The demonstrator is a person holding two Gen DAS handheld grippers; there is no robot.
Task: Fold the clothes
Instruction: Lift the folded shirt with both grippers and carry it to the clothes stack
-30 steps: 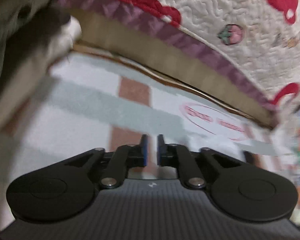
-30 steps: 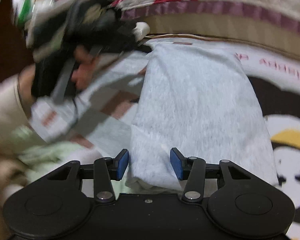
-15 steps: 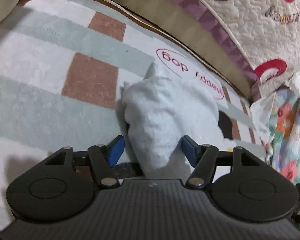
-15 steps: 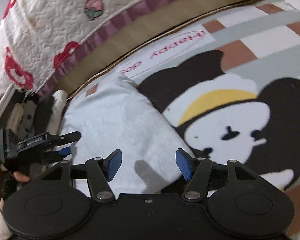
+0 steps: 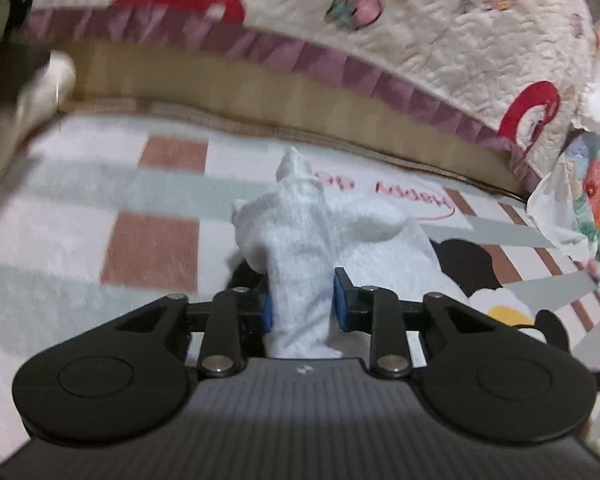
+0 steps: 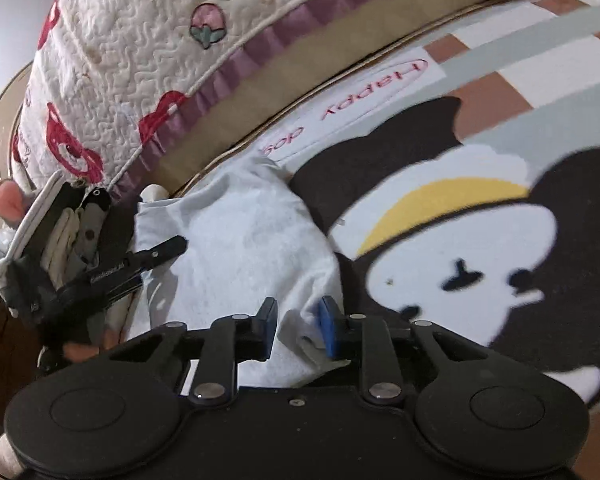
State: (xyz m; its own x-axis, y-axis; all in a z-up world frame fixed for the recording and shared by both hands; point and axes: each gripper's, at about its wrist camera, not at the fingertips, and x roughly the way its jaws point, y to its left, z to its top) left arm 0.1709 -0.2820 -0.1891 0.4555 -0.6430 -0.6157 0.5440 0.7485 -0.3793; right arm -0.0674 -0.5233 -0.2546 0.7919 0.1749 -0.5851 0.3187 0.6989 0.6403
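White cloth lies bunched on the rug, just beside the quilt. Both grippers tip down toward it. The left gripper is closing, its jaws squeezing a fold of cloth. The right gripper is closing too, with a cloth edge between its jaws.

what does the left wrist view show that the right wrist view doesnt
Only the left wrist view: a floral fabric at the right edge, and the left gripper from behind, jaws closing on a bunched ridge of the white garment.

Only the right wrist view: the mat's whole cartoon dog face, the left gripper from the side with the hand holding it, and the right gripper, jaws closing on the garment's near edge.

Both: the garment, the checked mat, the quilted cover and its purple trim.
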